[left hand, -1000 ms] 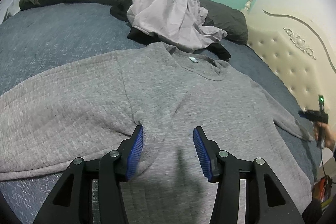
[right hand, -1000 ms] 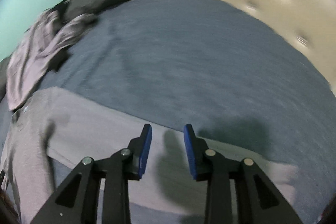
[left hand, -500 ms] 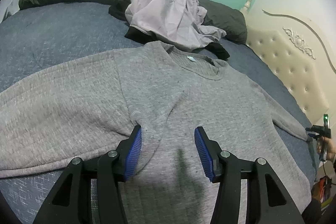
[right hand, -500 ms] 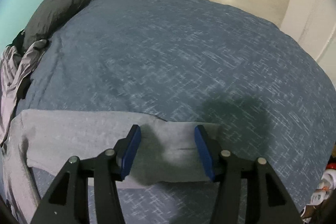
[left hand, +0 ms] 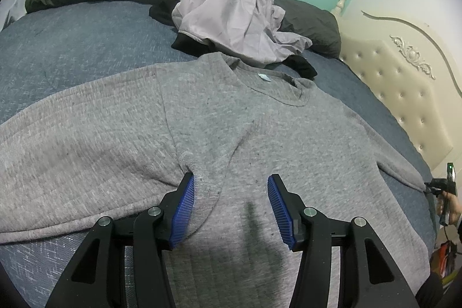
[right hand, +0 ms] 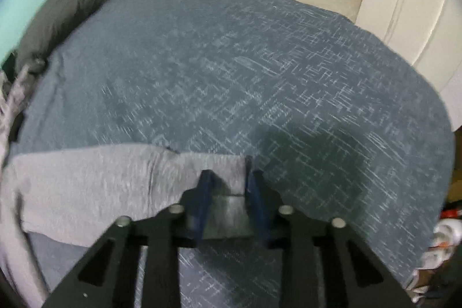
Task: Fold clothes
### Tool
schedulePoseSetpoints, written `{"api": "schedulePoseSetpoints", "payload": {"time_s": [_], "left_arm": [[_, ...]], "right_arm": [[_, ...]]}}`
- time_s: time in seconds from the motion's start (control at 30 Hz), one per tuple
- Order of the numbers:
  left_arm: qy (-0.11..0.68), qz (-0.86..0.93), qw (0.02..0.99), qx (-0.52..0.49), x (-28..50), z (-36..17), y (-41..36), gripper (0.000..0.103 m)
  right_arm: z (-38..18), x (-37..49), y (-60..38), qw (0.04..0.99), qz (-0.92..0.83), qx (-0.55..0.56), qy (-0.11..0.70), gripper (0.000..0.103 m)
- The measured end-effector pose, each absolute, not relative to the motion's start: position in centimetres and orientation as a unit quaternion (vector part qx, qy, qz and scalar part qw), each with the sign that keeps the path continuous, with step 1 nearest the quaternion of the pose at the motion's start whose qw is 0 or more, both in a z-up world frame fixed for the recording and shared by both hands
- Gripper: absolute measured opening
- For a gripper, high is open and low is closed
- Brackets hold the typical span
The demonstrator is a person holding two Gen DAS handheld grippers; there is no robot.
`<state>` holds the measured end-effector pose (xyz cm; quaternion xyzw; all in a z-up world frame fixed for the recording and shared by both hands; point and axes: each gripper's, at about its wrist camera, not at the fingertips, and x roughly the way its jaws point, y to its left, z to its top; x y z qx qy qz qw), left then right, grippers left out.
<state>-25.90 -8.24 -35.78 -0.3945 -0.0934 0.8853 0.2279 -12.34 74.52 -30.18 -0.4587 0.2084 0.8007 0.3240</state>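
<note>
A: Where is the grey sweater [left hand: 260, 134] lying?

B: Flat and face up on the blue bedspread [left hand: 72, 48], collar toward the heap of lilac and black clothes [left hand: 236, 16], both sleeves stretched out sideways. The cuff of the right sleeve [right hand: 121, 181] sits between the blue pads of the right hand-held gripper [right hand: 228, 192].

A: Is it gripped?

B: The fingers are drawn close on either side of the cuff edge and seem to be pinching it (the picture is blurred, so I judge this, I don't swear to it). The left hand-held gripper [left hand: 231, 201] hangs spread wide above the left armpit, one pad touching a raised crease there, holding nothing.

A: So how should the sleeve fold go?

B: I'd say carry the cuff low across the chest, so the sleeve lies straight over the body and the fold falls along the shoulder seam. The left gripper would do well to press the body down near the armpit so the whole sweater doesn't drag. The knit looks limp and heavy; a shallow bite on the cuff may slip
</note>
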Motion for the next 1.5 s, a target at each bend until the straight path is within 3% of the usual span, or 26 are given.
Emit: {"api": "schedulePoseSetpoints", "payload": {"time_s": [0.1, 0.5, 1.07, 1.17, 1.27, 1.5], "left_arm": [[-0.091, 0.885, 0.229, -0.395, -25.9, -35.8, -8.1, 0.055], [-0.083, 0.887, 0.227, -0.394, -25.9, -36.0, -7.9, 0.055], [-0.077, 0.886, 0.226, -0.398, -26.0, -36.4, -7.8, 0.055], [-0.080, 0.886, 0.225, -0.398, -26.0, -36.3, -7.8, 0.055], [-0.083, 0.887, 0.224, -0.396, -26.0, -35.9, -8.1, 0.055], [-0.102, 0.893, 0.216, -0.380, -25.6, -33.6, -9.9, 0.055]], "right_arm": [[-29.7, -13.2, 73.1, 0.321, 0.810, -0.455, 0.183, 0.008], [-22.6, -15.8, 75.8, 0.333, 0.856, -0.365, 0.152, 0.007], [-26.6, -18.5, 78.7, 0.343, 0.823, -0.428, 0.146, 0.008], [-26.4, -17.8, 78.2, 0.340, 0.828, -0.418, 0.156, 0.012], [-25.4, -16.2, 77.5, 0.354, 0.835, -0.390, 0.159, 0.030], [-22.2, -13.8, 73.5, 0.317, 0.862, -0.352, 0.182, 0.032]]}}
